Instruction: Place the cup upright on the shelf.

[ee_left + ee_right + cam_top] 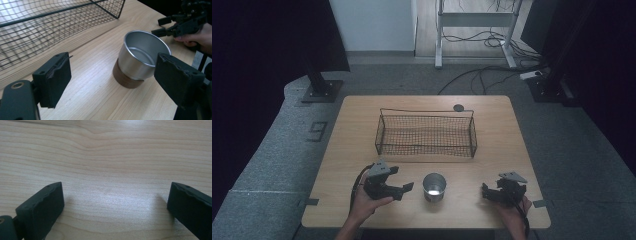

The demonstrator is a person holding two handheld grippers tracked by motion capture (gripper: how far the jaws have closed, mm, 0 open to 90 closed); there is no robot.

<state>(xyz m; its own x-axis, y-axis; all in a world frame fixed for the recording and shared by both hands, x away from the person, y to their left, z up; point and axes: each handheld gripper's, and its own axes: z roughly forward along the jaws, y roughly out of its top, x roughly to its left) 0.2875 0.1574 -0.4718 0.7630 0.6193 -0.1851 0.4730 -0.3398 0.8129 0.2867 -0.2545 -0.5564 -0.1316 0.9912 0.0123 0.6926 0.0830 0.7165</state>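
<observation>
High view: metal cup [434, 186] stands upright near the front edge of the table [357, 125], between the two grippers; left gripper [404, 188] just left of it, jaws apart and aimed at it, not touching; right gripper [485, 192] well to the right, held low by the right hand [512, 209]. Wire basket [426, 133] sits farther back, mid-table. Left gripper view adds detail: cup [141, 57] has a brown base band and an empty steel interior, sits ahead of the open jaws, with the right gripper [162, 26] beyond it. Right gripper view: jaws wide apart over bare wood, nothing between them
</observation>
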